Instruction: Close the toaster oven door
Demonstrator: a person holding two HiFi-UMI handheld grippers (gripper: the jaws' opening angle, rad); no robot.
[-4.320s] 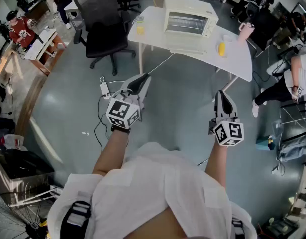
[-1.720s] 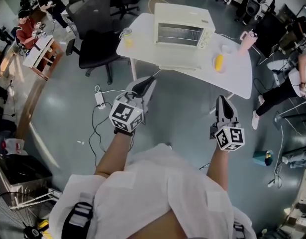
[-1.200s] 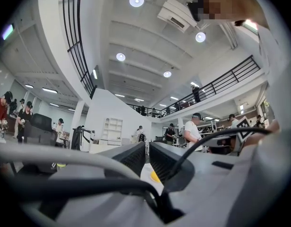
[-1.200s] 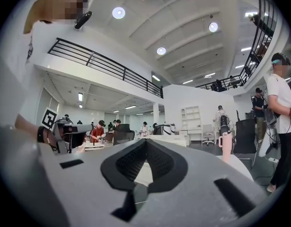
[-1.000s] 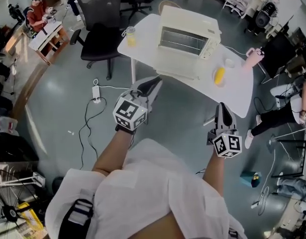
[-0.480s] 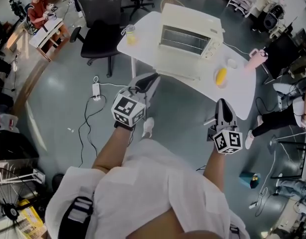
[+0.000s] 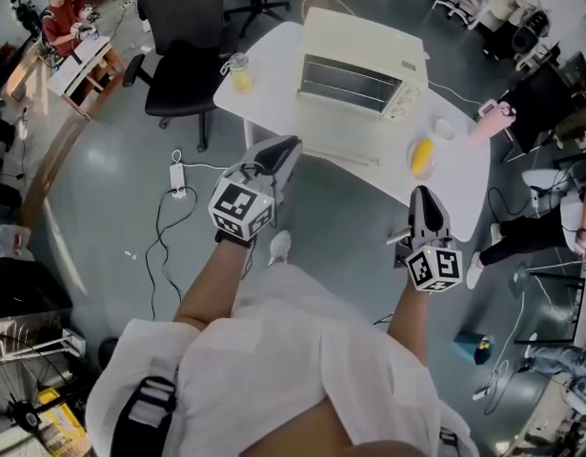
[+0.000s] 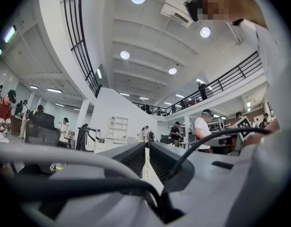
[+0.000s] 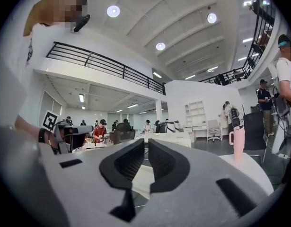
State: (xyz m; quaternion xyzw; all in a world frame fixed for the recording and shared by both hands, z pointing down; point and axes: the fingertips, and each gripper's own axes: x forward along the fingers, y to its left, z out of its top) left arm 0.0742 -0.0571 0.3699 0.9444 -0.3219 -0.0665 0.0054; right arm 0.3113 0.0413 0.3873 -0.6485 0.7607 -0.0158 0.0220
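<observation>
- Both grippers have come nearer the white table (image 7: 273, 69) than a moment ago, and the toaster oven (image 7: 354, 60) now sits closer ahead of them.
- We see the left gripper (image 7: 289, 144) with its jaws barely apart, only a thin slit between the pads, and nothing in it.
- We see the right gripper (image 7: 423, 194) with its jaws just parted. They have just been opening, and nothing is between them or touching them.
- Our toaster oven stands on the table ahead of both grippers, between their two lines of pointing.
- Its door (image 7: 342, 146) lies open and flat toward us, just beyond and to the right of the left gripper's tips, apart from them.
- Ahead of the right gripper, a yellow item (image 7: 421, 156) lies on the table.
</observation>
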